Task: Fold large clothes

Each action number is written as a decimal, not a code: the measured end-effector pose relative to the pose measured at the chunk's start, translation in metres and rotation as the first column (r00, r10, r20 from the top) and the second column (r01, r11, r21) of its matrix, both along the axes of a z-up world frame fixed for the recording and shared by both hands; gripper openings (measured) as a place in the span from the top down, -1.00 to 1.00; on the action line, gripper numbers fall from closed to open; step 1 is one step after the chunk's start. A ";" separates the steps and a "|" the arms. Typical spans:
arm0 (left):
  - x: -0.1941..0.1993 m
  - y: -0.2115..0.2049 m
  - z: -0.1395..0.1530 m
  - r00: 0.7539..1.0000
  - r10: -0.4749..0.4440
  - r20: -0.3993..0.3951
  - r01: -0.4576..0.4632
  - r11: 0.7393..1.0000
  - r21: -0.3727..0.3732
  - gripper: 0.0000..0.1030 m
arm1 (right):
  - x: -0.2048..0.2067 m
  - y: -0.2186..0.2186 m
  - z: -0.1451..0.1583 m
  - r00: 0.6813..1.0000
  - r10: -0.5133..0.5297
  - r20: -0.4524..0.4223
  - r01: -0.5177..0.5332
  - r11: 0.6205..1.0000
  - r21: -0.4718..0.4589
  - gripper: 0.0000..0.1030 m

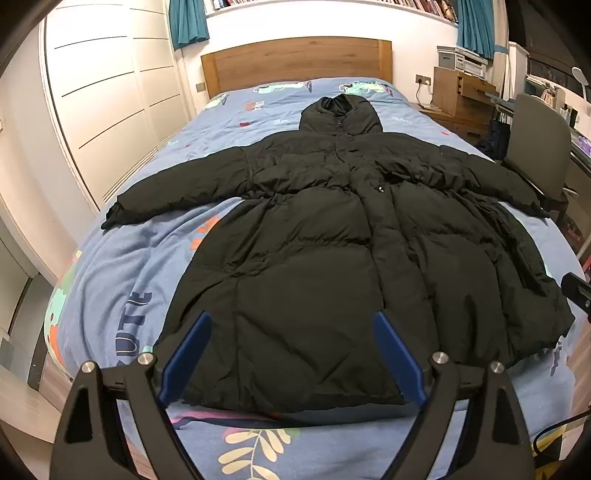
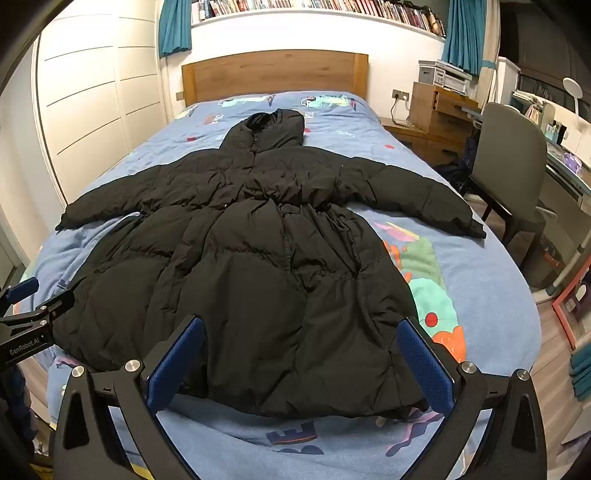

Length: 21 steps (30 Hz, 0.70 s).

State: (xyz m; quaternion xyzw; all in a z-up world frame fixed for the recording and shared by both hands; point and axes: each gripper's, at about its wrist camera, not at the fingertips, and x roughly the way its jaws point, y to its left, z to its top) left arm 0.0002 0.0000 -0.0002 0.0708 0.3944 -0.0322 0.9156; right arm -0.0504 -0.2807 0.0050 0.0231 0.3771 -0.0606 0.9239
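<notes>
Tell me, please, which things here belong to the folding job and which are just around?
Job: black puffer coat, spread flat on the bed; left tool and right tool, both open.
Around: chair, printer, bookshelf, wardrobe.

A blue cartoon-print duvet [image 2: 480,266] covers the bed below a wooden headboard [image 2: 273,74]. White wardrobe doors [image 1: 103,92] line the left side; teal curtains [image 2: 173,26] flank a bookshelf [image 2: 332,5]. A grey chair [image 2: 509,155] stands beside the bed's right edge.

A bed [image 1: 122,280] with a blue patterned cover carries a black puffer coat [image 1: 314,251] spread flat, sleeves out
</notes>
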 end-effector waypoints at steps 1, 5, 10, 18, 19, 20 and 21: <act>0.001 0.000 0.000 1.000 -0.003 -0.009 0.003 1.000 0.000 -0.73 | 0.000 0.000 0.000 1.000 0.000 -0.003 0.000 1.000 -0.011 -0.99; 0.003 -0.003 -0.002 1.000 -0.011 -0.013 0.011 1.000 0.000 -0.73 | 0.001 0.000 0.000 1.000 -0.003 0.002 0.003 1.000 -0.016 -0.99; 0.002 0.004 -0.002 1.000 -0.001 -0.001 0.001 1.000 -0.009 -0.73 | 0.003 -0.005 -0.005 1.000 -0.002 0.000 0.002 1.000 -0.012 -0.99; 0.003 0.004 -0.006 1.000 -0.003 -0.013 0.003 1.000 -0.003 -0.73 | 0.002 -0.001 -0.003 1.000 -0.001 -0.001 0.001 1.000 -0.005 -0.99; 0.003 0.000 -0.005 1.000 -0.006 -0.013 0.007 1.000 0.006 -0.73 | 0.002 0.000 -0.002 1.000 0.001 -0.001 -0.001 1.000 -0.006 -0.99; 0.002 -0.003 -0.004 1.000 -0.010 -0.011 0.010 1.000 0.015 -0.73 | 0.003 -0.002 -0.002 1.000 0.001 -0.001 -0.001 1.000 -0.005 -0.99; 0.002 -0.003 -0.004 1.000 -0.013 -0.010 0.013 1.000 0.018 -0.73 | 0.003 -0.002 -0.002 1.000 0.003 -0.001 -0.003 1.000 -0.008 -0.99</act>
